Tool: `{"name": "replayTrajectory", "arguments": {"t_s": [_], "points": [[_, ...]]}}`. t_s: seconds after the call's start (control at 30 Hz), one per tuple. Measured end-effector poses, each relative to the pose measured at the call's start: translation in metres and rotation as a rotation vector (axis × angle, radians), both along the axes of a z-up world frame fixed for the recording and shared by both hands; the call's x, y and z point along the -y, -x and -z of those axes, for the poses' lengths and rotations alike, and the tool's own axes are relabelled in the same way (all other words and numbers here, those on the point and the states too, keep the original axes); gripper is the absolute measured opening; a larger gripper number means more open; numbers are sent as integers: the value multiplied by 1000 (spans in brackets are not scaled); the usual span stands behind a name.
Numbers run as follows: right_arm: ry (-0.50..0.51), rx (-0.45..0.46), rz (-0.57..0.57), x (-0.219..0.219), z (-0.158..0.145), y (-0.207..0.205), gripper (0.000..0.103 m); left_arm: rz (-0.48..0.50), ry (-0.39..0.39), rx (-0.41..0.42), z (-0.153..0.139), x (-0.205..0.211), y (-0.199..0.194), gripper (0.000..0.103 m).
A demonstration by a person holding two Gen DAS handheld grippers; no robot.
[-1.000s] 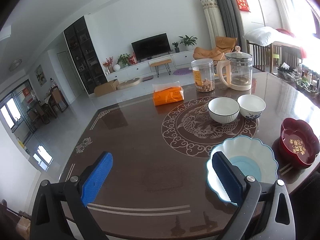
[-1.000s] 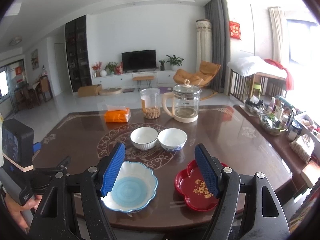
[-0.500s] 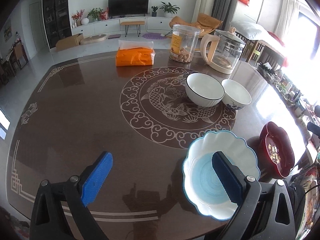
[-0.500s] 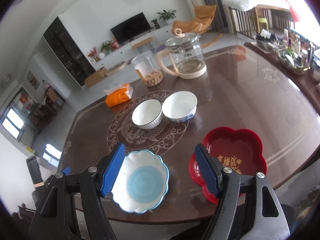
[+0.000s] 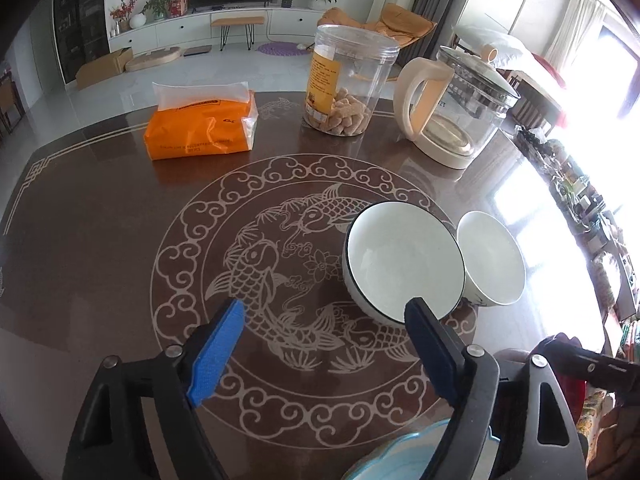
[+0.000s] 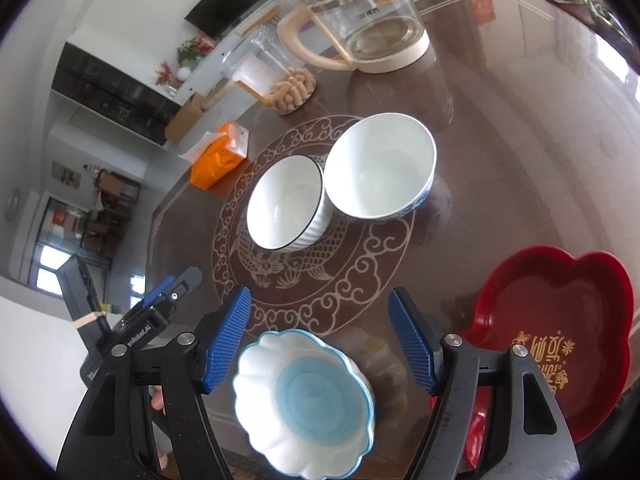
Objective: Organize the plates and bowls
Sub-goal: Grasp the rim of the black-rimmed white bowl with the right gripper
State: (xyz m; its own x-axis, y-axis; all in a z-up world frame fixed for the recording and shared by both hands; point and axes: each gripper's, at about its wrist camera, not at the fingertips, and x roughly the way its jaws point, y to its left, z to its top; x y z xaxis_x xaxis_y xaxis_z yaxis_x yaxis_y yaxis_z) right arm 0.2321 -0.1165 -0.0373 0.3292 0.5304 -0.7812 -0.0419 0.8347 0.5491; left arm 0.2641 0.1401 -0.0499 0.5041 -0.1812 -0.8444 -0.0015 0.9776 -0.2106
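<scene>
Two white bowls stand side by side on the dark round table: a black-rimmed ribbed bowl and a blue-patterned bowl. A scalloped blue-and-white plate lies near the table's front edge; its rim shows in the left wrist view. A red flower-shaped plate lies to the right. My left gripper is open and empty, just short of the black-rimmed bowl. My right gripper is open and empty above the scalloped plate.
At the back of the table stand an orange tissue pack, a clear snack jar and a glass kettle. The left gripper's body shows at the left of the right wrist view.
Both grippers have moved forward and down over the table. The left now faces the white bowls, with the scalloped plate slipping under it. The right has tilted down over the scalloped plate.
</scene>
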Motion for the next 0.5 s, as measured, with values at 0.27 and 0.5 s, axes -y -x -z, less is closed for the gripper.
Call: {"name": "replayTrajectory", "arguments": {"t_s": [0.27,0.5], "points": [[-17,-84,-8,-37,49,-50,41,24,13,-88,34,15,-54,42],[43,-85,-6,-50,64,-72,41,17,33,-99,47,14,-73,29]]}}
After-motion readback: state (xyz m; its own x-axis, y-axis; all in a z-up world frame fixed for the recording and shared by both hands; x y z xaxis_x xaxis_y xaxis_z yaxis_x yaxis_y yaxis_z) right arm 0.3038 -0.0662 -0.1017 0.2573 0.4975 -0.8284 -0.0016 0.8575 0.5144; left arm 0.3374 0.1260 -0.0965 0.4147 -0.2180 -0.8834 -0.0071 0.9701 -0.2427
